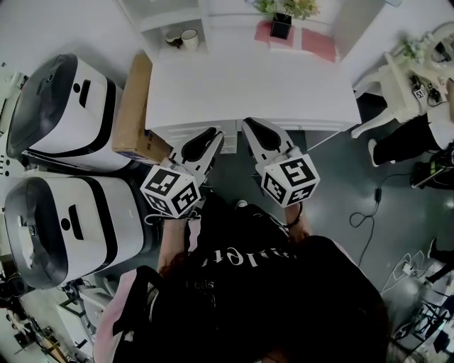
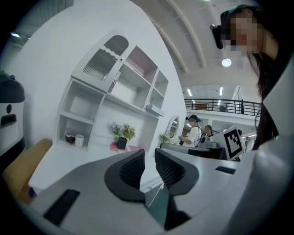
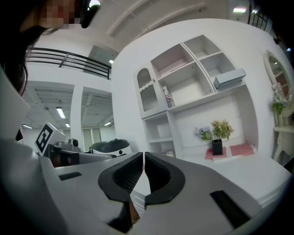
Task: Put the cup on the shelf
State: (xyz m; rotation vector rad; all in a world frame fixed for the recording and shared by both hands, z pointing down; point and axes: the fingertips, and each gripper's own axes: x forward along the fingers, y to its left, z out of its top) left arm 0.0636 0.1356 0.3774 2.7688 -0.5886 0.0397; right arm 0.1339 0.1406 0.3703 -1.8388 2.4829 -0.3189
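Observation:
A white cup (image 1: 189,39) stands in the low left compartment of the white shelf unit (image 1: 170,21) at the back of the white table (image 1: 248,88), beside a small dark vessel (image 1: 172,40). The left gripper view shows that cup (image 2: 79,140) in the same compartment of the shelf (image 2: 119,98), far ahead. My left gripper (image 1: 215,135) and right gripper (image 1: 248,126) hover side by side at the table's near edge, pointing level at the shelf. Both are shut with nothing in them. The left gripper's (image 2: 149,161) and the right gripper's (image 3: 144,170) jaws show empty in their own views.
A plant in a black pot (image 1: 281,25) and pink mats (image 1: 319,42) sit at the table's back. A cardboard box (image 1: 135,106) and two large white-and-black machines (image 1: 67,106) (image 1: 64,227) stand left. A white chair (image 1: 397,92) and floor cables (image 1: 369,213) lie right.

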